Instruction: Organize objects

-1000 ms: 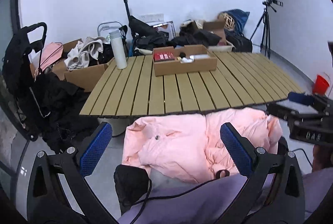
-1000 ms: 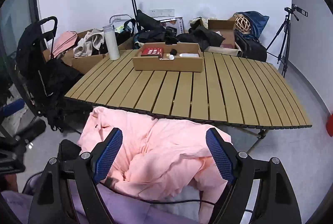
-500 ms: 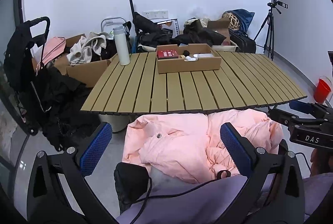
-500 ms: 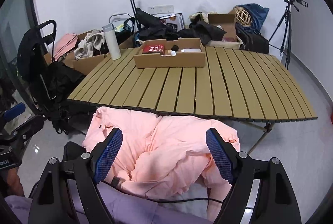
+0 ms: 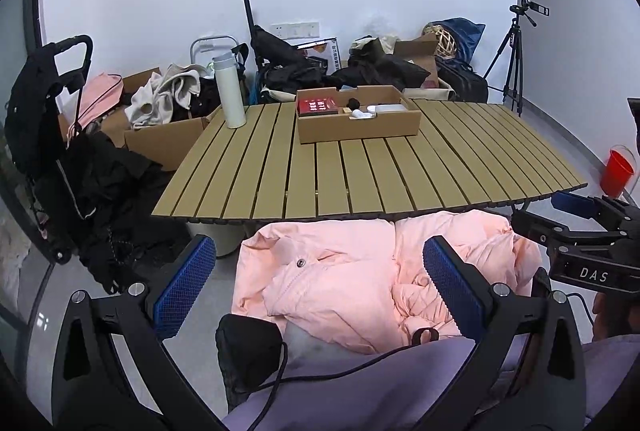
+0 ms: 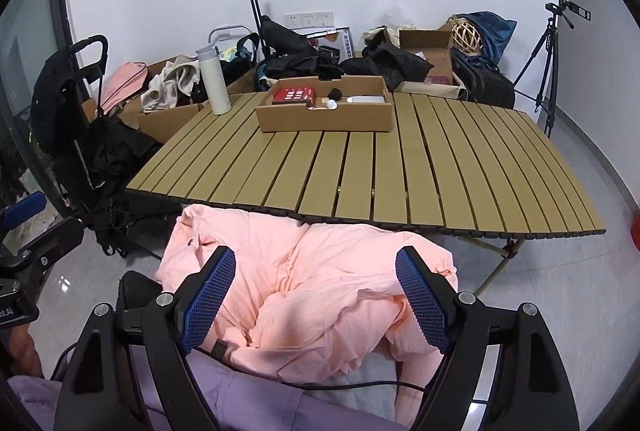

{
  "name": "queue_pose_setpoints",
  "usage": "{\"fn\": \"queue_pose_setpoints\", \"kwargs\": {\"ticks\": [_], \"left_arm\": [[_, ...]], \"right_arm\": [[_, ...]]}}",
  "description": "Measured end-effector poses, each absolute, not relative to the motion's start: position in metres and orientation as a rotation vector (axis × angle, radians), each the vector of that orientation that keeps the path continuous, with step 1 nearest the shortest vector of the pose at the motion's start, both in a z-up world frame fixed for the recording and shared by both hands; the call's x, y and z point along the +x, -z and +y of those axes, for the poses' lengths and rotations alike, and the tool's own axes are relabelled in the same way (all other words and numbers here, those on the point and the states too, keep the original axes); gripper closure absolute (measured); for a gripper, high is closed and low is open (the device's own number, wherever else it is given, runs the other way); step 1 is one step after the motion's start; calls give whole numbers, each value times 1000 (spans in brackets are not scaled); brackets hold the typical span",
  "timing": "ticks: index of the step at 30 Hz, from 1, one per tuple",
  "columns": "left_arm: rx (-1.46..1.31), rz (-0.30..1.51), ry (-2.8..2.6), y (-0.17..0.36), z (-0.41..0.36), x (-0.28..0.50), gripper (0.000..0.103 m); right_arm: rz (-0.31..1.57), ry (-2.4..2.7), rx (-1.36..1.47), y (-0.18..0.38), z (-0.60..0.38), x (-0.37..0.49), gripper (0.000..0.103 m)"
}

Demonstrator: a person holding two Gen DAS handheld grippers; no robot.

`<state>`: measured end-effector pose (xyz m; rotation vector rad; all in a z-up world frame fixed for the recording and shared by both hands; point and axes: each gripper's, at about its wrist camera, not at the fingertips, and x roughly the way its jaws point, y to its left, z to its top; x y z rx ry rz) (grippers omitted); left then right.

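While the left wrist view shows the right gripper point(image 5: 576, 215) at 3 o'clock beside one pink jacket point(image 5: 360, 279), the right wrist view shows one cardboard tray point(image 6: 324, 119) at 12 o'clock; both grippers, including the left gripper point(image 5: 316, 279), gape empty.

The jacket point(image 5: 344, 283) is showing pale pink; the slatted table point(image 5: 400, 167) is showing olive-tan stripes with dark gaps. The box point(image 5: 360, 127) is looking brown, the bottle point(image 5: 230, 89) white, the bucket point(image 5: 618, 173) red. The gripper pads point(image 6: 210, 301) are showing blue with a fine grid texture.
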<state>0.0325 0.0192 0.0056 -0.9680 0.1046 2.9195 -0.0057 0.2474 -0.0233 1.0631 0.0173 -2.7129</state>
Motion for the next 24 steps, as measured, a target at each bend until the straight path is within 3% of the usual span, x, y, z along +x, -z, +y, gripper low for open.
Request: {"fn": "queue_pose_setpoints", "kwargs": {"ticks": [24], "left_arm": [[-976,107,-2873,-3,20,29,0]], "right_arm": [[25,2720,1072,25,248,-6,18]]}}
